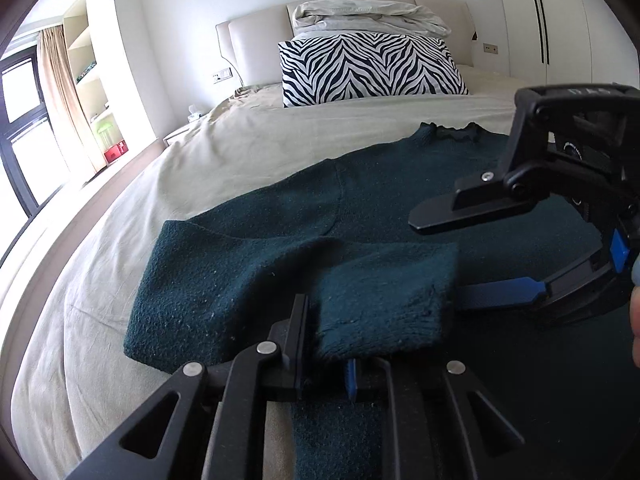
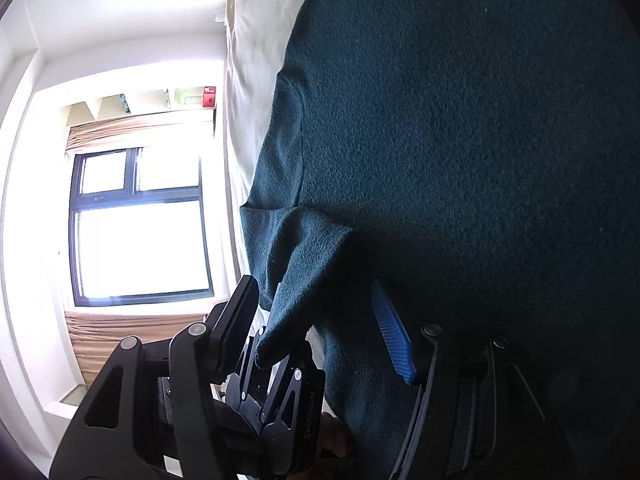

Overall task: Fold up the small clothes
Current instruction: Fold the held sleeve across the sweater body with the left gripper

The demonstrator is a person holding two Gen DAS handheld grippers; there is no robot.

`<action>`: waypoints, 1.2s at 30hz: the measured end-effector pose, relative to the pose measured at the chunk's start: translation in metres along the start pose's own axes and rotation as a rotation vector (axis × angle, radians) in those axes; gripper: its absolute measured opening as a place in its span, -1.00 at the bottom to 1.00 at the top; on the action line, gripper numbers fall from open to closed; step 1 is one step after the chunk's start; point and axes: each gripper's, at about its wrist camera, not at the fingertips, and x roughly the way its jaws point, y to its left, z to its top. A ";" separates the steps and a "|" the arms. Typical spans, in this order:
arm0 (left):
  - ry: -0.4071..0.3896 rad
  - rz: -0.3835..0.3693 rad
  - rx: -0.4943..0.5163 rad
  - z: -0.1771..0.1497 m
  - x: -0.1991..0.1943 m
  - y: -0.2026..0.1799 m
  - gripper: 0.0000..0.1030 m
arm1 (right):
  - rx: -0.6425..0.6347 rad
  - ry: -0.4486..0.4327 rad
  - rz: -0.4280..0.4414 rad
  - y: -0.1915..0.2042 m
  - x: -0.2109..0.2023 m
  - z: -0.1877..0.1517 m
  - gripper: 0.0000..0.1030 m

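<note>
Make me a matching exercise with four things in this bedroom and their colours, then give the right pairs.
Things:
1. sweater
2. pillow
3. curtain
4. box by the shelves

Colours:
a. black and white stripes
b. red
c. dark green
d. beige

Pairs: 1-c, 2-a, 3-d, 4-b

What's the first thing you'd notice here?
A big dark green sweater spread across the bed, one sleeve folded in and lying between the left gripper fingers. Behind it a zebra-striped pillow leans at the headboard. The right gripper hovers open above the sweater.
</note>
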 end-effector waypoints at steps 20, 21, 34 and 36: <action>0.024 -0.182 -0.178 -0.016 -0.034 0.017 0.34 | -0.318 -0.345 -0.423 0.067 -0.130 0.061 -0.87; 0.037 -0.183 -0.181 -0.019 -0.032 0.016 0.34 | -0.304 -0.355 -0.448 0.062 -0.137 0.067 -0.87; 0.130 -0.191 -0.233 -0.031 -0.010 0.022 0.34 | -0.182 -0.480 -0.544 -0.007 -0.203 0.090 -0.87; 0.131 -0.193 -0.235 -0.031 -0.010 0.022 0.34 | -0.200 -0.472 -0.589 -0.007 -0.202 0.091 -0.87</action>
